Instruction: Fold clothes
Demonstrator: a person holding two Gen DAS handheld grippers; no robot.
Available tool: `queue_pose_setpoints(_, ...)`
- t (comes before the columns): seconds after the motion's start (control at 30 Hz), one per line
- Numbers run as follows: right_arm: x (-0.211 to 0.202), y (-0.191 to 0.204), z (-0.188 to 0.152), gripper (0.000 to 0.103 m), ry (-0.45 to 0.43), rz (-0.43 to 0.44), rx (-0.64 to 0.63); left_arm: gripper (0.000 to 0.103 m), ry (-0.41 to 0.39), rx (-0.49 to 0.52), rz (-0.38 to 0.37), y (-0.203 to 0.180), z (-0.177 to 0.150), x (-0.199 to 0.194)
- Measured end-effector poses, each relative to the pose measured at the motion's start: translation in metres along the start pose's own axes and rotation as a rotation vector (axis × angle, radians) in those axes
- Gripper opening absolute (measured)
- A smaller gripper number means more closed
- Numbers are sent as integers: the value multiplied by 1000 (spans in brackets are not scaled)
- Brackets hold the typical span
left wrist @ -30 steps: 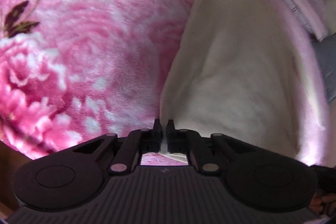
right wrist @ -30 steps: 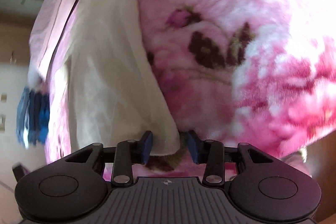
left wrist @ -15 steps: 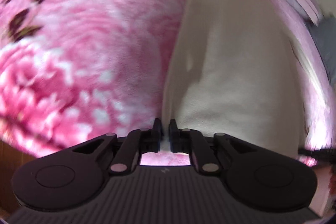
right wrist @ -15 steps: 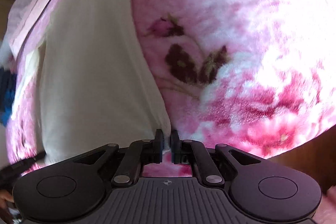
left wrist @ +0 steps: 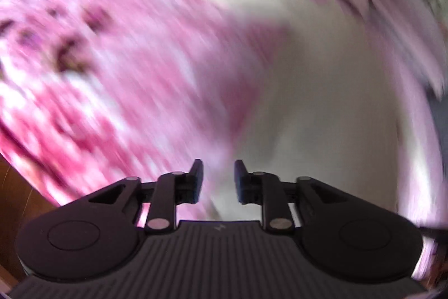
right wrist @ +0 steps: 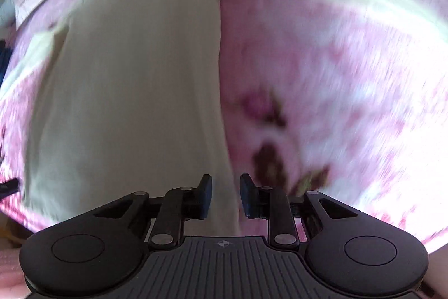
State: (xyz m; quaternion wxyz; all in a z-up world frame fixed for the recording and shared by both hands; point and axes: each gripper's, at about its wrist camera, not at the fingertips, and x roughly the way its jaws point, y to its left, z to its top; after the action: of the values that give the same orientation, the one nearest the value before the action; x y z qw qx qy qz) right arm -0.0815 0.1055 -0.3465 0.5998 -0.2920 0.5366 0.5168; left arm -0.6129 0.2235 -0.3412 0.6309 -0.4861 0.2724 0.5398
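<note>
Cream garment (right wrist: 134, 91) between parted right gripper (right wrist: 225, 195) fingers

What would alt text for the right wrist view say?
The right gripper hangs open over the near edge of a cream garment spread on a pink flowered blanket. The picture is blurred by motion.

Cream garment (right wrist: 126, 91) flat on blanket
</note>
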Motion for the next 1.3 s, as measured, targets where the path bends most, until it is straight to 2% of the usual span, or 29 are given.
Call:
queue_pose_setpoints(0.1,3,11,33,25,-28,7,50,39,-132,-182,14,46,62,5)
queue_pose_setpoints(0.2,12,32,61,25,-76,30,155,42,-248,-352,16,94,124,19)
queue_pose_setpoints(0.37,39,88,83,25,-102,9,214,42,-307,-454,79,153,202,56)
queue_pose_setpoints(0.5,63,132,85,25,-89,-16,173,42,-309,-498,158,190,229,76)
queue_pose_setpoints(0.57,69,146,83,25,-72,-24,156,38,-301,-503,168,202,235,85)
queue_pose_setpoints(0.63,75,155,80,25,-52,-38,138,31,-302,-444,194,201,237,88)
queue_pose_setpoints(0.67,79,158,78,25,-42,-48,131,0,-305,-404,211,198,237,89)
queue_pose_setpoints(0.77,78,162,77,25,-29,-65,130,0,-396,-316,232,184,227,65)
queue_pose_setpoints(0.9,79,162,78,25,-15,-59,125,0,-490,-168,299,167,193,21)
queue_pose_setpoints(0.93,80,163,77,25,-16,-57,118,0,-483,-145,316,167,182,17)
queue_pose_setpoints(1.03,81,165,71,25,-24,-51,95,5,-335,-155,379,185,153,44)
queue_pose_setpoints(1.1,80,165,70,25,-28,-44,74,8,-348,-161,391,190,143,54)
queue_pose_setpoints(1.17,79,163,68,25,-26,-27,42,9,-341,-155,410,186,147,50)
queue_pose_setpoints(1.23,76,158,66,25,-25,-8,27,9,-326,-224,400,186,146,37)
queue_pose_setpoints(1.3,72,152,63,26,-28,14,36,8,-310,-263,421,187,139,26)
